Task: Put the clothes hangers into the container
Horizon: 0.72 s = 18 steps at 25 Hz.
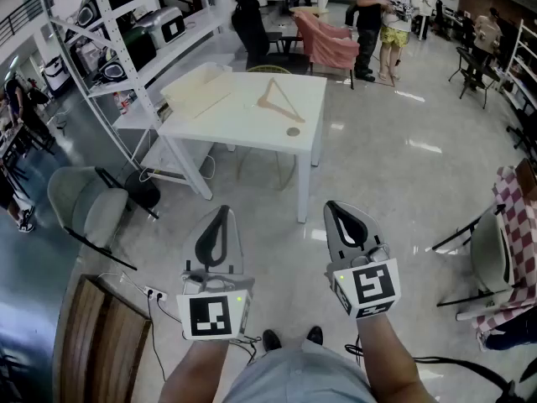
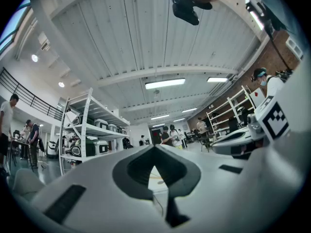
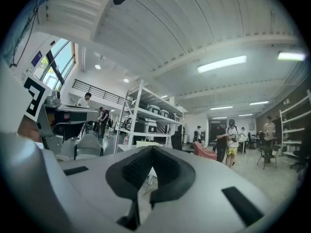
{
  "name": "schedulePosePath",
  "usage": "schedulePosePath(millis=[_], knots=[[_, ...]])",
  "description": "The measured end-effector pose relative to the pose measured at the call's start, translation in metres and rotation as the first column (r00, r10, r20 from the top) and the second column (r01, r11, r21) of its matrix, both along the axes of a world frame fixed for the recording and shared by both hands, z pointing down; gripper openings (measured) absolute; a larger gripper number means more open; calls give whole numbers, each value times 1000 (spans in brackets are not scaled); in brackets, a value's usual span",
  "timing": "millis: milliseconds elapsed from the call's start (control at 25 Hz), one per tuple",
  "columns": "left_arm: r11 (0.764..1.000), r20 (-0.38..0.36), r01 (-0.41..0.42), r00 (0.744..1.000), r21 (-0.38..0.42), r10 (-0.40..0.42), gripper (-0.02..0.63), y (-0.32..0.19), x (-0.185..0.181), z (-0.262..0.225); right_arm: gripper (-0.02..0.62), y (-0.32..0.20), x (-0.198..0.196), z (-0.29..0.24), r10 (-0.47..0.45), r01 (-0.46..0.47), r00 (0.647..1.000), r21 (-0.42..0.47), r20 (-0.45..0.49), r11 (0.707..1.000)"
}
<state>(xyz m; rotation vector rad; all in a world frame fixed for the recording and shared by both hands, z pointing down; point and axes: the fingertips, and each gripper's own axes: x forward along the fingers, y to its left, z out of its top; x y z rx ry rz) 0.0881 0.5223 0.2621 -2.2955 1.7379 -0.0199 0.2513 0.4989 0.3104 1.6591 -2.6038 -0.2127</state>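
Left tongs [image 1: 221, 214] and right tongs [image 1: 337, 208] sit closed, empty; hanger [image 1: 279, 101] and container [image 1: 198, 91] lie well ahead on a table [image 1: 243, 128]. Step close first, then open one before reaching.

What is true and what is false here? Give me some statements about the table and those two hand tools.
1. A hanger lies on the table. True.
2. The left gripper holds the hanger. False: its fingers are shut on nothing, well short of the table.
3. The hanger is inside the container. False: it lies on the tabletop, to the container's right.
4. The right gripper has its fingers shut and empty. True.
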Motion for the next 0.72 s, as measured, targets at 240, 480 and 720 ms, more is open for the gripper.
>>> schedulePosePath(millis=[240,480,720], knots=[[1000,15,4,1000,16,-4,12,-4,13,2,11,-5,11,2,-11,11,1000,-5,-2,1000],[1000,20,15,1000,-2,-15,12,-6,30,8,11,-12,32,6,-20,21,999,-16,32,1000],[999,22,39,999,-15,-38,12,-11,43,21,11,-21,42,21,-48,49,999,-39,14,998]])
